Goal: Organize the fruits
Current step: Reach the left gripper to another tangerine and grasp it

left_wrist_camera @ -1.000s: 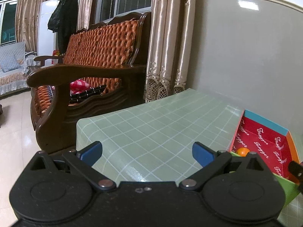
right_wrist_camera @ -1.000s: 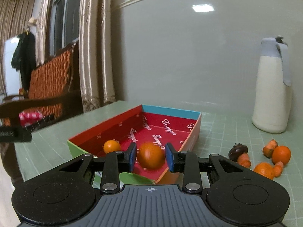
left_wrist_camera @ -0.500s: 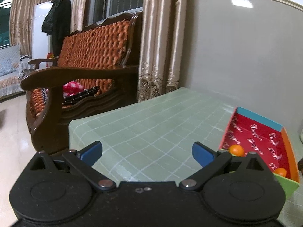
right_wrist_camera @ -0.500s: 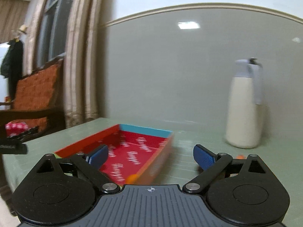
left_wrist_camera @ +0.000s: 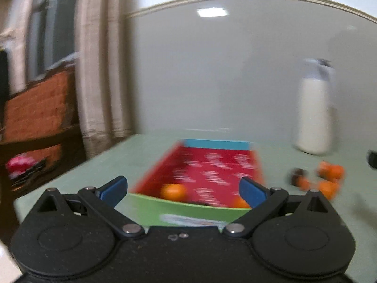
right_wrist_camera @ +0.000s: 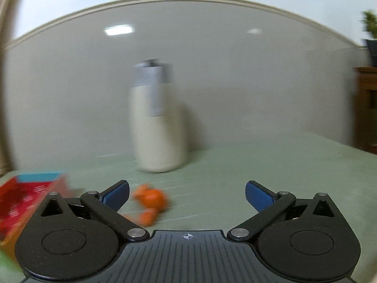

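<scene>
A red-lined box (left_wrist_camera: 212, 172) with a green front wall and a blue far wall sits on the green table; two oranges (left_wrist_camera: 174, 192) lie in its near end. My left gripper (left_wrist_camera: 183, 188) is open and empty, just in front of the box. Loose oranges (left_wrist_camera: 329, 174) and a dark fruit (left_wrist_camera: 298, 174) lie right of the box. In the right wrist view, my right gripper (right_wrist_camera: 187, 194) is open and empty, with the loose oranges (right_wrist_camera: 150, 198) by its left finger and the box (right_wrist_camera: 26, 195) at far left. Both views are blurred.
A tall cream jug with a grey lid (right_wrist_camera: 157, 122) stands at the back of the table near the wall; it also shows in the left wrist view (left_wrist_camera: 314, 108). A wooden sofa (left_wrist_camera: 35, 118) and curtains stand left of the table.
My right gripper let the orange go into the box, opened, and swung right toward the loose fruits. My left gripper swung right from the sofa to face the box.
</scene>
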Available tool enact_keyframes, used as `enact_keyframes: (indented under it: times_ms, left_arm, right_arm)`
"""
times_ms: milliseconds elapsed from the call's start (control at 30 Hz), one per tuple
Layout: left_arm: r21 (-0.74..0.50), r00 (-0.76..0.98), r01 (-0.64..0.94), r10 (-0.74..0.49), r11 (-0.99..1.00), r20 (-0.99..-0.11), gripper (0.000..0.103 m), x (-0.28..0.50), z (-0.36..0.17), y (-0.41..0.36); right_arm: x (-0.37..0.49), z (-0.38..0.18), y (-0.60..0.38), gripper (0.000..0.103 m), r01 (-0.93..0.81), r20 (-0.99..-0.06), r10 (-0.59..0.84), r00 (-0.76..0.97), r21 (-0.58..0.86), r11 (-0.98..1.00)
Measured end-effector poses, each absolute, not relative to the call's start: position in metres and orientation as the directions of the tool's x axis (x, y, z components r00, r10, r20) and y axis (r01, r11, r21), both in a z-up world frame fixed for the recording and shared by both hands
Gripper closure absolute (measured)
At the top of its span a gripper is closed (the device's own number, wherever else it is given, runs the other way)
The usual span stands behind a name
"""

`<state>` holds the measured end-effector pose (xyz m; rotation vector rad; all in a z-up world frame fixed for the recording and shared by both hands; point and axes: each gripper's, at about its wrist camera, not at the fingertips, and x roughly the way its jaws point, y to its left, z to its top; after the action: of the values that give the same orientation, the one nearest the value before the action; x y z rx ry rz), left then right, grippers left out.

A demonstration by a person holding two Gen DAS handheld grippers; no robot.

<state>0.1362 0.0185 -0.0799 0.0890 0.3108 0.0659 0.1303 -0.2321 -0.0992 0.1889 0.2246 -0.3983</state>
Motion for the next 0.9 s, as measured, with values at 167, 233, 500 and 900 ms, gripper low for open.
enact_keyframes:
  times_ms: [167, 233, 500, 900]
  left_arm:
    - [0.134, 0.943, 0.145, -0.095, 0.980, -0.320, 0.011, 0.142, -0.089, -0.035]
    - [0.131, 0.925, 0.204, -0.148, 0.970, -0.350, 0.011, 0.151, -0.094, -0.054]
    - [0.151, 0.857, 0.358, -0.259, 0.922, -0.446, 0.033, 0.187, -0.116, -0.112]
    - [0.089, 0.783, 0.408, -0.298, 0.908, -0.546, 0.071, 0.225, -0.134, -0.142]
  right_arm:
    - [0.119, -0.103, -0.260, 0.000, 0.582, -0.253, -0.545, 0.800, 0.104, 0.806]
    - [0.115, -0.106, -0.271, 0.000, 0.611, -0.256, -0.574, 0.778, 0.093, 0.786]
    - [0.091, -0.109, -0.306, 0.000, 0.654, -0.244, -0.621, 0.745, 0.088, 0.751]
    - [0.086, -0.101, -0.313, 0.000, 0.613, -0.239, -0.576, 0.782, 0.123, 0.781]
